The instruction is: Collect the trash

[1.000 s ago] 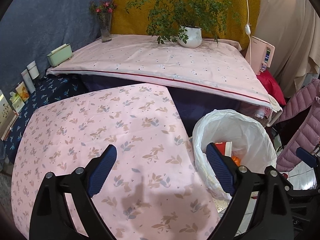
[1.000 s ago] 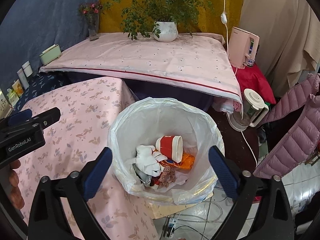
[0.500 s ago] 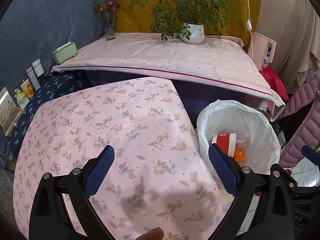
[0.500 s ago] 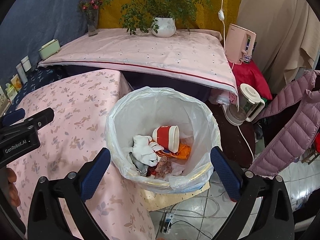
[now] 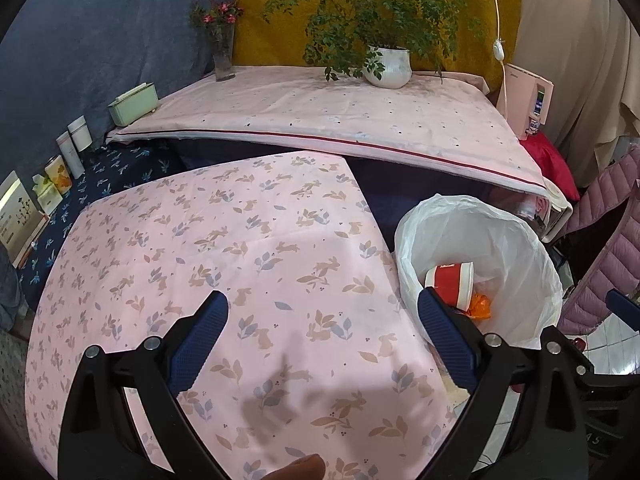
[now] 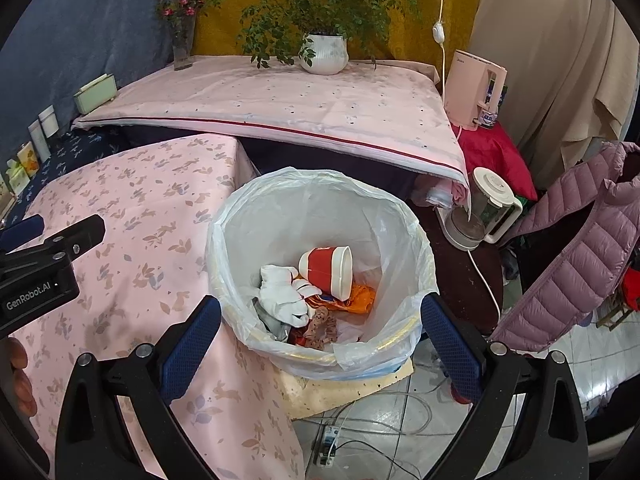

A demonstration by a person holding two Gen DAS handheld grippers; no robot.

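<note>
Nearest, the left hand-held gripper (image 5: 322,316) hangs with its fingers spread apart and empty over the pink floral counter (image 5: 224,248), and the right hand-held gripper (image 6: 320,320) is likewise spread wide and empty above the white-lined trash bin (image 6: 256,216). Inside the bin lie a red paper cup (image 6: 324,270), crumpled white tissue (image 6: 282,294) and orange wrapper scraps (image 6: 362,300). Farther back, a potted plant (image 6: 324,54) stands on a pale pink bed (image 6: 312,104).

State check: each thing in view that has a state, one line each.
left gripper: open, empty
right gripper: open, empty
trash bin: lined with a white bag, partly filled
red paper cup: on its side in the bin
white glove: crumpled in the bin
floral tablecloth: bare
kettle: lid shut
</note>
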